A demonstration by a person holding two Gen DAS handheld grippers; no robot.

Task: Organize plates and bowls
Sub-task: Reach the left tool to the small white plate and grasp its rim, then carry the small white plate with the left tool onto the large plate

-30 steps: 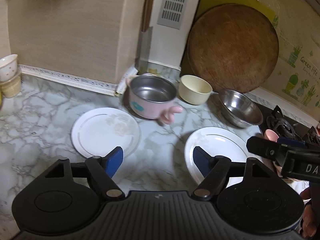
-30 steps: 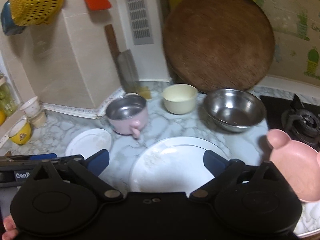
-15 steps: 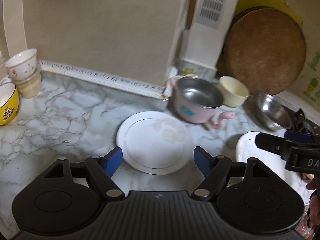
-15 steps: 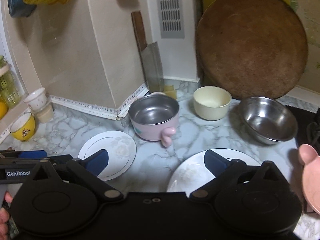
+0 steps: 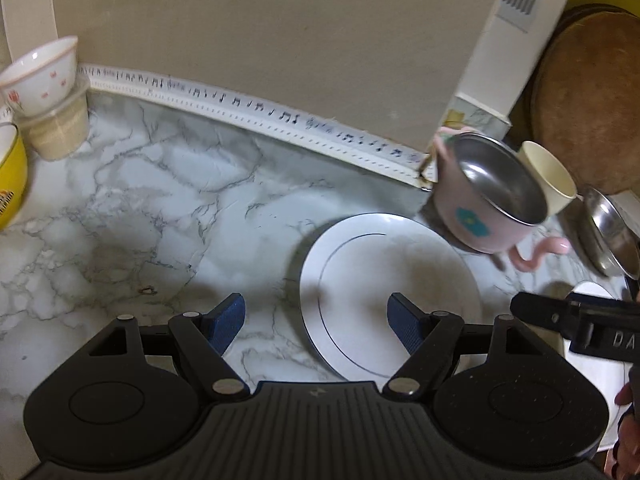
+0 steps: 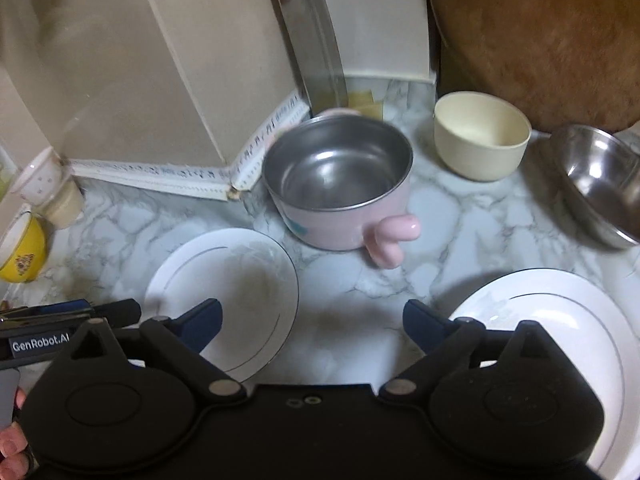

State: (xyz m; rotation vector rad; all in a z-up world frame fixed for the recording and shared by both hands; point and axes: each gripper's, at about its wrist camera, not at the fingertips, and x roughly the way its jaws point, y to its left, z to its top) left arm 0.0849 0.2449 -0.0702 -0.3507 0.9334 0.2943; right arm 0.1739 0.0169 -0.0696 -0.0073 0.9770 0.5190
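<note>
1. My left claw [image 5: 314, 322] is spread wide, holding nothing, over the marble surface [image 5: 160, 200]; its right finger sits above the small white plate [image 5: 384, 280].
2. My right claw [image 6: 312, 320] is wide too, empty, w/ the small plate at its left and the large white plate [image 6: 560, 320] at its right.
3. Small plate: thin dark ring, faint floral print in the middle.
4. Behind it: pink pot [image 6: 340, 184] w/ steel inside.
5. Further back: cream bowl [image 6: 480, 136], steel bowl [image 6: 600, 184].
</note>
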